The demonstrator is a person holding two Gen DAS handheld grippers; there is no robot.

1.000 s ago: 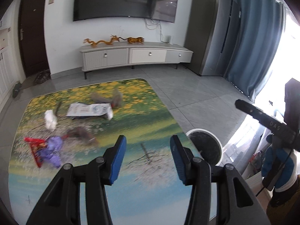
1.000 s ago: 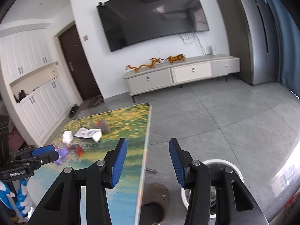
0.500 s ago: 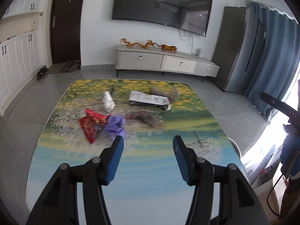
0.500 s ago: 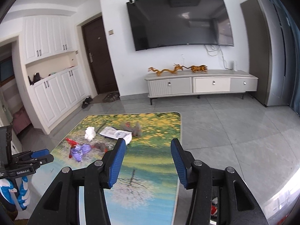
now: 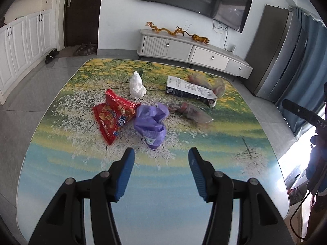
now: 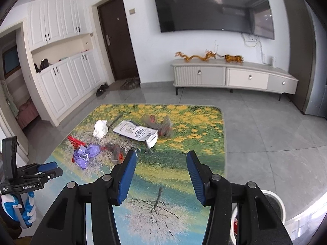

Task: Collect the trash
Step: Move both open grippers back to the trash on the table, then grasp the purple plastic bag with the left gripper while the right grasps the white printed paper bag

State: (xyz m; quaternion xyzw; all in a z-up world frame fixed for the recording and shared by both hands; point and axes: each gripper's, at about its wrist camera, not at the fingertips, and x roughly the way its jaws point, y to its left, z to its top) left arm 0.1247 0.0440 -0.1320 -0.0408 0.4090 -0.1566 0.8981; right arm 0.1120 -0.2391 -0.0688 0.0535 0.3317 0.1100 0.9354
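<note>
Both tongs gaping wide, holding nothing: left tongs (image 5: 161, 156) near the purple bag (image 5: 152, 123); right tongs (image 6: 161, 159) over the bench (image 6: 175, 183).

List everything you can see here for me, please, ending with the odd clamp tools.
Table: 1, printed landscape top, centre of room.
Snack bag: 1, red, left of the pile.
Plastic bag: 1, purple, touching the snack bag.
Crumpled tissue: 1, white, behind the snack bag.
Carton: 1, white, lying flat, right side.
Clear wrappers: 2, see-through, one before and one behind the carton.
Bin: 1, white, on the floor by the table.
TV: 1, black, on the wall.
TV cabinet: 1, pale, under the TV.
Dragon ornaments: golden, on the cabinet; count unclear.
Left gripper: open, above the table.
Right gripper: open, above the table.
</note>
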